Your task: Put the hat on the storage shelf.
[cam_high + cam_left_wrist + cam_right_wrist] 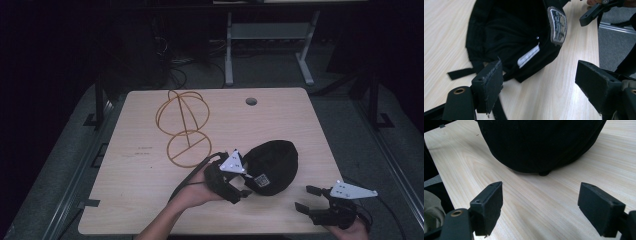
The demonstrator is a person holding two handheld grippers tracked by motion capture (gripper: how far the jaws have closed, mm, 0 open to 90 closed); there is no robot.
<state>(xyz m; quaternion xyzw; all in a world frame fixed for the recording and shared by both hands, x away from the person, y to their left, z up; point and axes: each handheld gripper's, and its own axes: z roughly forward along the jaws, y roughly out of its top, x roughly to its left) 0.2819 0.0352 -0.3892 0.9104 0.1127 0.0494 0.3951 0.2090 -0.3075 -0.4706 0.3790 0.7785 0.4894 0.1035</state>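
Patch [558, 25] on black cap [509, 32], print too blurred to read, small illegible tabletop [145, 149] print

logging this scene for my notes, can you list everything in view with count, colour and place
cap: 1, black, near right part of the table, lying with its inside showing; a grey patch and a white tag on it
wire stand: 1, orange-yellow, two hoops on a stem, left of centre on the table, apart from the cap
table: 1, light wood, with a round hole near its far edge
frame legs: 1 set, pale grey, on the floor beyond the table
left tool: 1, black, jaws open, at the cap's near edge
right tool: 1, black, jaws open, near right of the cap, apart from it
hands: 2, at the table's near edge
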